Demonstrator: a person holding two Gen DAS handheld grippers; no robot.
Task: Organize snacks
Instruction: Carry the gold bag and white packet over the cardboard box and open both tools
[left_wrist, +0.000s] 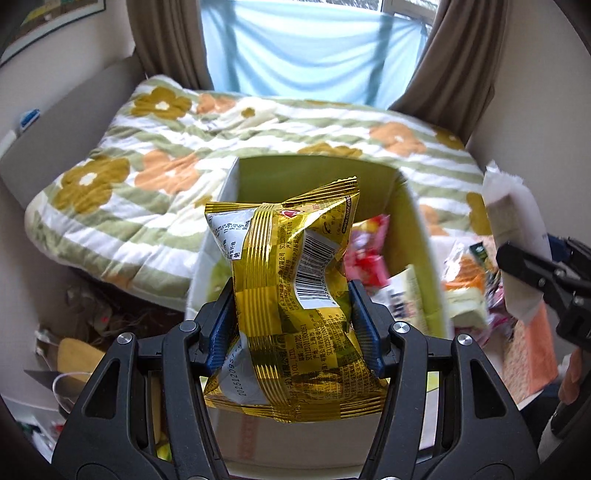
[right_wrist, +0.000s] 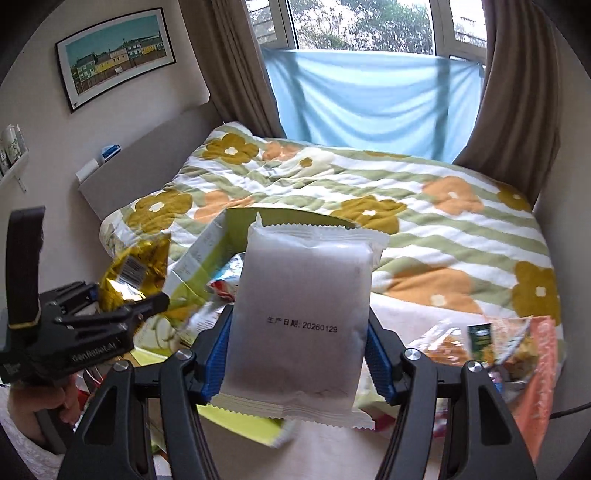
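Sitting partway: red packets (left_wrist: 365, 254) already lying in green box (left_wrist: 417, 236); loose snacks (right_wrist: 476, 343) waiting at 3 o'clock. Left gripper (left_wrist: 293, 314) clamping gold bag (left_wrist: 295, 284); right gripper (right_wrist: 297, 354) clamping white packet (right_wrist: 303, 317); both awaiting boxing.

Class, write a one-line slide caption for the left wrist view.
Left gripper clamps a gold snack packet above an open green-lined box on a floral quilt.

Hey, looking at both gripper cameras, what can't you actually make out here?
- Box contents: left wrist view, the gold packet in the left gripper covers most of them; the pink wrappers are blurred.
- White packet contents: right wrist view, frosted wrapper shows only a date; held by the right gripper.
- Loose snack pile: right wrist view, blurred, labels unreadable.
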